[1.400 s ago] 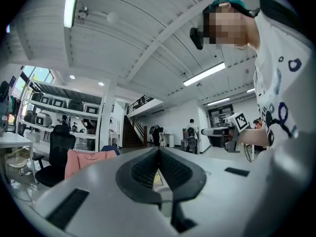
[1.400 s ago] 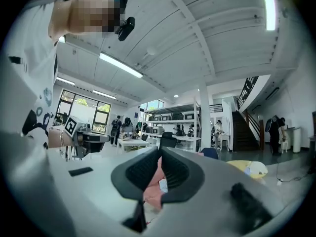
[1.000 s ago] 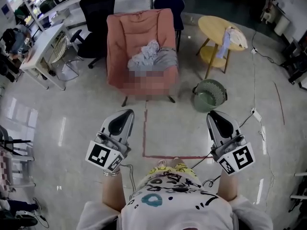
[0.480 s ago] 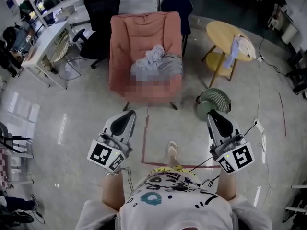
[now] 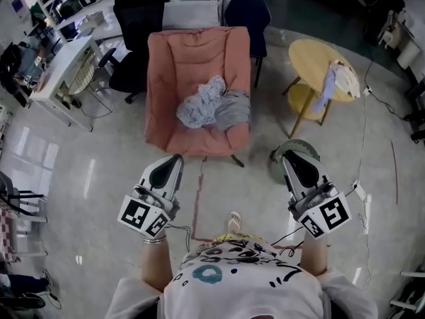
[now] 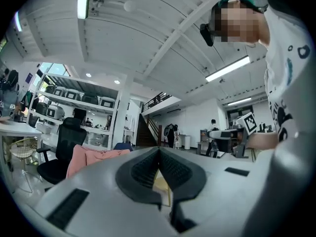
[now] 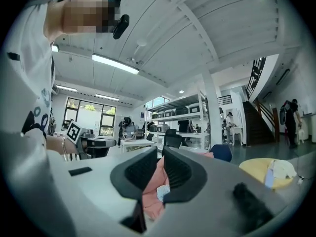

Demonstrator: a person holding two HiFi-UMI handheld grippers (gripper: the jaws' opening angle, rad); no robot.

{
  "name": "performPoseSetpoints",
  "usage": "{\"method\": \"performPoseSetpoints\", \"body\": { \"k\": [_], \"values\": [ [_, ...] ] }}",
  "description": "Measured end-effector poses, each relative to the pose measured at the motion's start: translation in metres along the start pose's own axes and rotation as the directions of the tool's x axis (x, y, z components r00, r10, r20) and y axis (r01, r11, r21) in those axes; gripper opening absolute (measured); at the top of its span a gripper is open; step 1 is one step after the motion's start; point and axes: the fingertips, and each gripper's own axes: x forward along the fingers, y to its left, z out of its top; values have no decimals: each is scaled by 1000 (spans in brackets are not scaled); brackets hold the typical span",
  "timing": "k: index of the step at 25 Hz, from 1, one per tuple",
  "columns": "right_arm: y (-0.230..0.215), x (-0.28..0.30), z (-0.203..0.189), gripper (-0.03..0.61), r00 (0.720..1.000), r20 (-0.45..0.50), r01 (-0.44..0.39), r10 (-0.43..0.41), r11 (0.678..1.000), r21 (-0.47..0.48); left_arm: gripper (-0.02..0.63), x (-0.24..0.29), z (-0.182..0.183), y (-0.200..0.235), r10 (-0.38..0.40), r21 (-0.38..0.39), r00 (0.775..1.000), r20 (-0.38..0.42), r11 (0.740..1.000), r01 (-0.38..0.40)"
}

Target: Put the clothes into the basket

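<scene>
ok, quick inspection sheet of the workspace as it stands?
Surface: glossy grey floor, red tape line.
Job's things: clothes heap on pink armchair; another garment draped over yellow table; green basket on floor, partly behind right gripper.
Clutter: nothing seen.
Grippers: left gripper and right gripper held level, jaws shut, empty.
Cables: white cable trails over floor at right.
Surroundings: black office chair, white desk.
</scene>
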Motion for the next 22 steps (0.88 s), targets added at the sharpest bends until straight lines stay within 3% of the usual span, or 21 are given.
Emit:
{"method": "performPoseSetpoints", "body": {
  "k": [5,15,22],
  "values": [
    [-32,32,-25,31,994,-98,-53,49,998,-30,3,38,-4,14,23,1,1000,-16,1000,-23],
    [-69,68,-59,31,984,-136,-115,117,993,26,3,79,-29,27,56,-8,995,-77,998,-57],
    [-105,125,-67,31,983,-157,-93,97,995,32,3,132,-38,85,45,-46,995,-87,998,-49]
  ]
}}
